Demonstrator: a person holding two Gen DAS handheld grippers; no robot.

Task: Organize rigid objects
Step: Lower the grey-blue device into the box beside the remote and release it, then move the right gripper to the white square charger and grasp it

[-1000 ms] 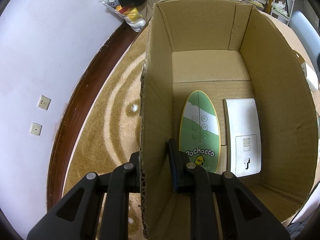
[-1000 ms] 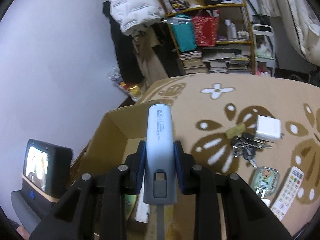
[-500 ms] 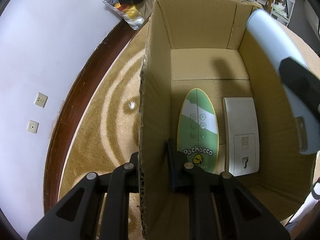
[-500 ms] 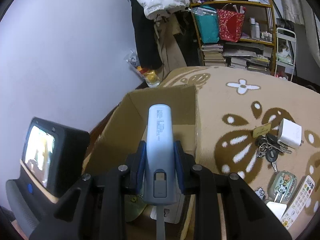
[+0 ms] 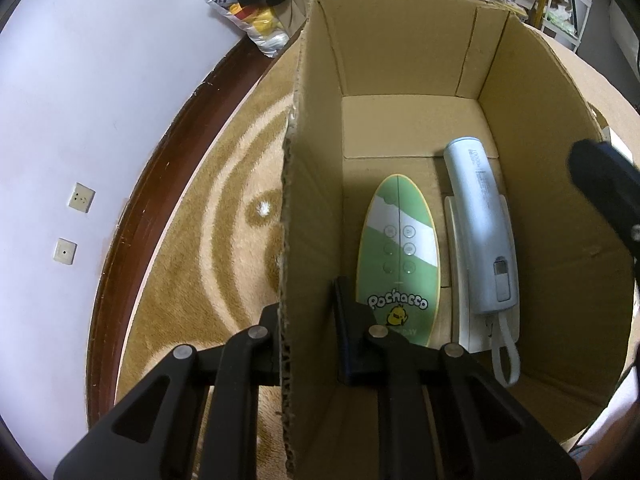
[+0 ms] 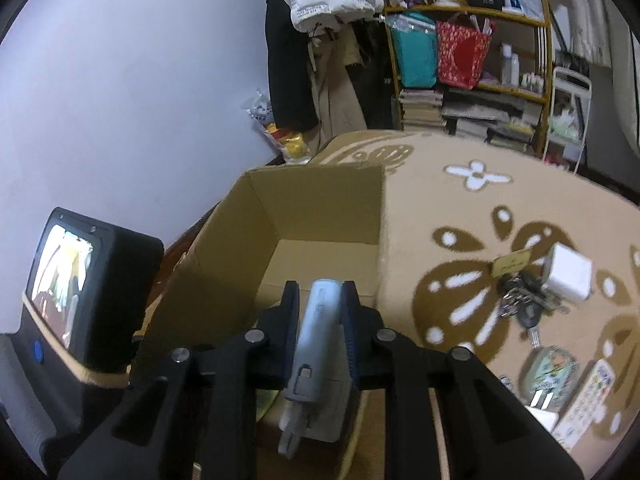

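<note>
We judge the sorting partly done. 3 things already lie in the cardboard box (image 5: 400,60): a green oval remote (image 5: 398,256) flat on the bottom, a white flat device (image 5: 454,240) just beside it, and the pale blue power bank (image 5: 480,224) resting lengthwise on top of that white device, its strap trailing toward the near wall.

The left hand-held gripper (image 5: 308,304) is clenched on the box's left wall, 1 finger outside and 1 inside, bracing the box. The right hand-held gripper (image 6: 320,300) hangs above the box's right side; its jaws are drawn close together and grasp nothing. In its own view the power bank shows through the narrow gap, but the left wrist view shows the power bank lying down in the box, well apart from that gripper.

What is left, as far as we can see, sits on the rug (image 6: 440,208) to the right of the box: a bunch of keys (image 6: 524,296), a white charger (image 6: 568,276) touching them, a cartoon-printed case (image 6: 554,372) and a white remote (image 6: 588,404). We reckon at least these 4 still have to go in.

Against 1 second ago: the power bank was then gripped in the right hand-held gripper, short of the box, and the box held only 2 things. Half a second ago it hung over the right wall, still gripped. The left grip on the wall has not changed
</note>
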